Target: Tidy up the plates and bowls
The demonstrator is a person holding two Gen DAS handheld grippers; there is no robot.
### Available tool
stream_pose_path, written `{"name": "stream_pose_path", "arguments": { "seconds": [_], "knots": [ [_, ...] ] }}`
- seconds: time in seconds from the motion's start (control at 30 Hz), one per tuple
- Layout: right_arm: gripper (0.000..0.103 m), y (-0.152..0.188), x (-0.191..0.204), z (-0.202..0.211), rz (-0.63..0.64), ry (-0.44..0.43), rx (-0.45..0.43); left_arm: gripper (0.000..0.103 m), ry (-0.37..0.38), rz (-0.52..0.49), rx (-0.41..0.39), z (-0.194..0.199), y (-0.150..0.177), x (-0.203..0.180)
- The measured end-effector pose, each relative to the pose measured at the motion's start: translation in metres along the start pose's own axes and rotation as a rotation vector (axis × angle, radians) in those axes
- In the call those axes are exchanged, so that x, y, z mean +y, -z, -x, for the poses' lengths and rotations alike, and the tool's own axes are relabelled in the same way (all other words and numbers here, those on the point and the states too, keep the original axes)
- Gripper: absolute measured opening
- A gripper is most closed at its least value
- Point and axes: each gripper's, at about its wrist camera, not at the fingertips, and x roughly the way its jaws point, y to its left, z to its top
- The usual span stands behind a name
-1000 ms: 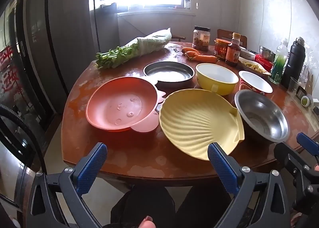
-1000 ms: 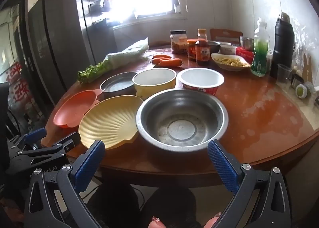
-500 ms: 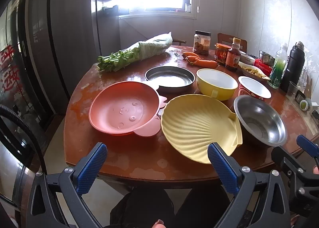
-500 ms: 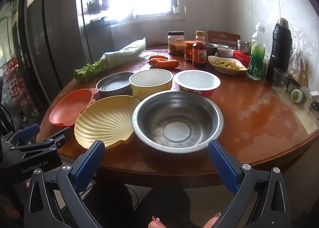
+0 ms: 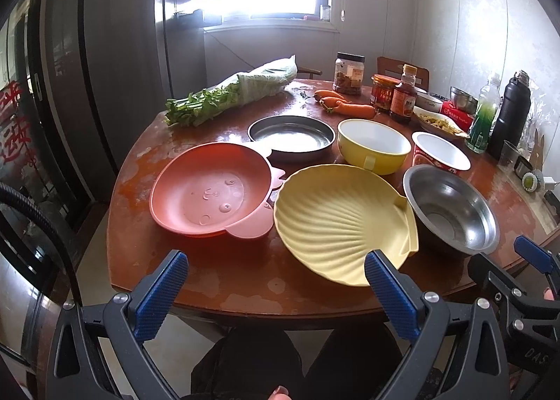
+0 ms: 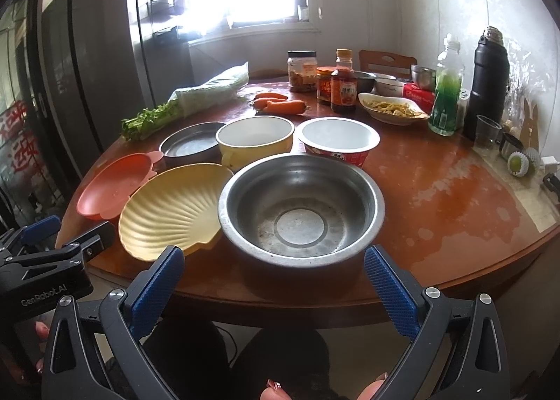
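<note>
Two gaping tools (image 5: 276, 281) (image 6: 274, 275) short of the steel bowl (image 6: 301, 205).

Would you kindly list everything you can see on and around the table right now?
pig-shaped plate: 1, coral pink, front left
shell plate: 1, pale yellow, front centre
steel bowl: 1, silver, front right of shell plate
steel pan: 1, grey, behind pink plate
yellow bowl: 1, white inside, beside pan
noodle cup: 1, red and white, right of yellow bowl
carrots: about 3, orange, far centre
bagged greens: 1, green, far left
jars and sauce bottle: 3, red-brown, far centre
food dish: 1, white, far right
green bottle: 1, far right
flask: 1, black, far right
table: 1, reddish brown
left tool: open, empty
right tool: open, empty
</note>
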Motion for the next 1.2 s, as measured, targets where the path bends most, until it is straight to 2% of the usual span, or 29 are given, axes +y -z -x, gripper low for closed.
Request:
{"name": "stream_pose_path", "arguments": {
  "seconds": [0.87,1.2],
  "knots": [
    [0.103,-0.010,0.015,0.004,0.043,-0.020,-0.023,0.102,-0.011,0.005,-0.023,0.006,0.002,0.008],
    [0.103,-0.024,0.017,0.006,0.015,-0.078,-0.014,0.102,-0.002,0.016,-0.026,0.011,-0.009,0.018]
  ]
}}
